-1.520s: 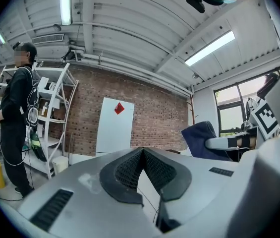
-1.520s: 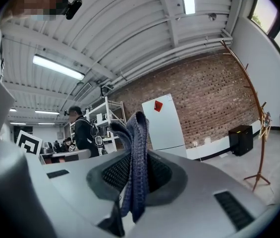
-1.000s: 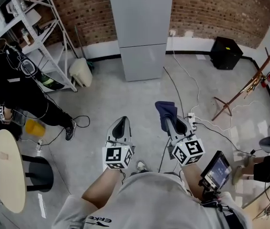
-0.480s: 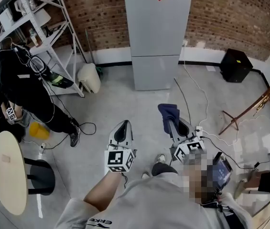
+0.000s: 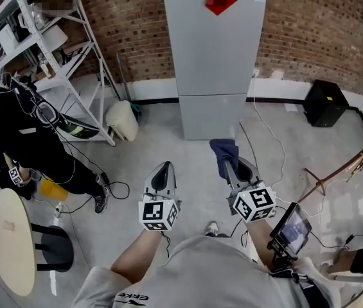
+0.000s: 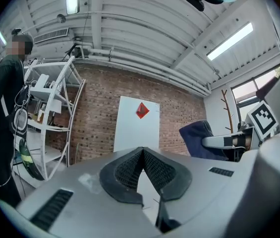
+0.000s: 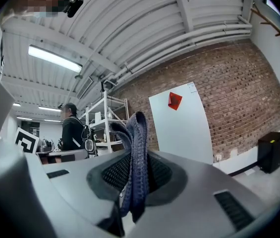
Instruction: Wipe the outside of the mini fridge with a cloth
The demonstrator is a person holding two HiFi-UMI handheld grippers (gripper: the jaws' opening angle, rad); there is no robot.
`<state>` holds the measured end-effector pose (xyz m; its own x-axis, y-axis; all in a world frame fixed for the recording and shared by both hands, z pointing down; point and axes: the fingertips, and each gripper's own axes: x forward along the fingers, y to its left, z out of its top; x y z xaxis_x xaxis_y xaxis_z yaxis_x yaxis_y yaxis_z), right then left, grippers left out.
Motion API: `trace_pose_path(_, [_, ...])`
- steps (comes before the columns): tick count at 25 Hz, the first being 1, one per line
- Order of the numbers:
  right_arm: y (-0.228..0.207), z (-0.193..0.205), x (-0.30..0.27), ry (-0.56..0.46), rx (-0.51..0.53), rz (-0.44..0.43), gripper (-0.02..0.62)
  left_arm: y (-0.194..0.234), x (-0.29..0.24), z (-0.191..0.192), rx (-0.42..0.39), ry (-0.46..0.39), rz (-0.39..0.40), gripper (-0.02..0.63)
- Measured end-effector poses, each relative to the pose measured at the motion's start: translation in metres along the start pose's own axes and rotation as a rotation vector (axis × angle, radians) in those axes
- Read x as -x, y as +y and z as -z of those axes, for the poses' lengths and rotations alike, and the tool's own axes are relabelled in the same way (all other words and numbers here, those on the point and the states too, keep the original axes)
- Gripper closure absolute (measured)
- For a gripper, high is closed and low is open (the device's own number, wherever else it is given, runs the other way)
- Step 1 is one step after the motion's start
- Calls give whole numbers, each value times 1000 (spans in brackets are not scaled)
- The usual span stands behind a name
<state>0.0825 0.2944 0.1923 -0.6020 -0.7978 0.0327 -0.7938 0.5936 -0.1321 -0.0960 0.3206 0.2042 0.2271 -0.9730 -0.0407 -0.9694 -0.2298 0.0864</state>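
A red brick wall with a white skirting runs across the back above a grey concrete floor. At the left stands a white metal shelving rack, a pale sack leaning by its foot. A person in black clothing stands beside the rack, near a yellow object on the floor. A round beige tabletop and a black stool sit lower left. At the right, a black box rests by the wall, a white cable trails across the floor, and a small lit screen shows lower right.

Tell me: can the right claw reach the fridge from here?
Probably not yet: the right claw, shut on the blue cloth, hangs short of the fridge, though nothing stands between them.
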Motion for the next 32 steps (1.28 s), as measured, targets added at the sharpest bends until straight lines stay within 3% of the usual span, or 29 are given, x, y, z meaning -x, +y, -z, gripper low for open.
trace_pose_path(11, [-87, -11, -78, 16, 31, -61, 532, -4, -109, 9, -3, 0, -35, 603])
trace_pose_path(17, [-106, -4, -121, 36, 56, -88, 532, 12, -154, 19, 5, 16, -40, 603])
trace_pose_path(24, [-131, -15, -210, 29, 94, -110, 532, 57, -230, 14, 7, -6, -24, 603])
trace_pose_path(32, [-143, -61, -328, -33, 206, -134, 532, 132, -306, -17, -7, -53, -7, 603])
